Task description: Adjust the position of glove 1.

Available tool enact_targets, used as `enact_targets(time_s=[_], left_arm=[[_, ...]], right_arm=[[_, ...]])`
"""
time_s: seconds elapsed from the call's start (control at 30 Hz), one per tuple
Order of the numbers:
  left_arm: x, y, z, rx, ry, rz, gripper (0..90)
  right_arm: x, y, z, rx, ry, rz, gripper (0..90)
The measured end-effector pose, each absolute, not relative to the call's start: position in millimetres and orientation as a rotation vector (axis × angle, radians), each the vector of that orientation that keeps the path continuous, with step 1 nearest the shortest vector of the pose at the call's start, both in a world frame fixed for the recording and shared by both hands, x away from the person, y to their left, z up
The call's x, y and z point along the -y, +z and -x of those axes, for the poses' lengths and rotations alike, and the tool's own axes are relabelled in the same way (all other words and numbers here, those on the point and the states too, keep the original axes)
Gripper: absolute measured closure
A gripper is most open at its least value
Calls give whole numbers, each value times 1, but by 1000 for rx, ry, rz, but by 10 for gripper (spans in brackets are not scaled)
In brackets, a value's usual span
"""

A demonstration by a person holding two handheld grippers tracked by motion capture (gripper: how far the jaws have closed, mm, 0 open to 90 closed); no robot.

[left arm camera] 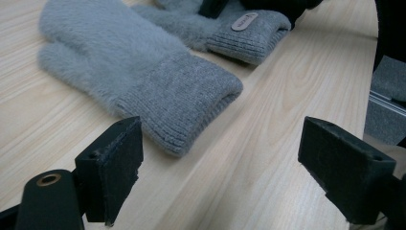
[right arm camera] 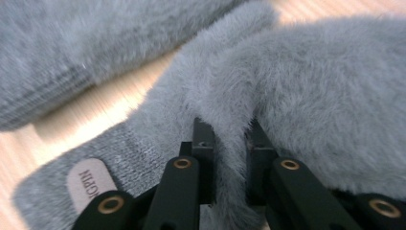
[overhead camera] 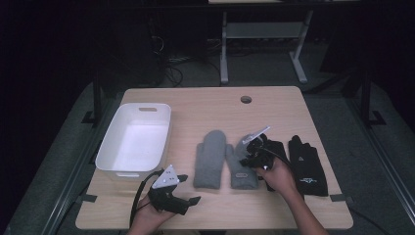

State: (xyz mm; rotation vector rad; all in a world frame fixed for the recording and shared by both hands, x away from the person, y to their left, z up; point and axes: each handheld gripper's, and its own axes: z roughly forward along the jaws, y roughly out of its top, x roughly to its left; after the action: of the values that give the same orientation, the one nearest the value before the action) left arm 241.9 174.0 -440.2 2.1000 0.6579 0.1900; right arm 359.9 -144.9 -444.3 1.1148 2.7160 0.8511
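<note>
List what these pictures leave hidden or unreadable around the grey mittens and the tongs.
- High view: the right tongs and hand cover much of the right mitten.
- Right gripper view: the mitten's label is cut off by a jaw, its lettering blurred.
- Left gripper view: the left mitten runs past the frame's edge.
- High view: the black gloves are too dark for detail.

On the table (overhead camera: pixel 215 105): bin (overhead camera: pixel 134 139) at left; two mittens side by side at centre, left mitten (overhead camera: pixel 210 159) just beside right mitten (overhead camera: pixel 241 164); gloves (overhead camera: pixel 307 166) at right. Left gripper (overhead camera: pixel 188 190) near the front edge, before the bin. Right gripper (overhead camera: pixel 249 159) on the right mitten, jaws pinching a fold.
</note>
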Motion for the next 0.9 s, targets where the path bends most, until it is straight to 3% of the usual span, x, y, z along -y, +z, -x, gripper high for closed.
enact_targets(time_s=[0.57, 0.9], left_arm=[[-181, -435, -240, -659, 213, -2083, 150], [-186, -434, -238, -670, 221, -2060, 150]], right_arm=[[130, -367, -345, -2646, 1102, -1056, 807], [77, -366, -359, -2694, 1107, -1028, 804]])
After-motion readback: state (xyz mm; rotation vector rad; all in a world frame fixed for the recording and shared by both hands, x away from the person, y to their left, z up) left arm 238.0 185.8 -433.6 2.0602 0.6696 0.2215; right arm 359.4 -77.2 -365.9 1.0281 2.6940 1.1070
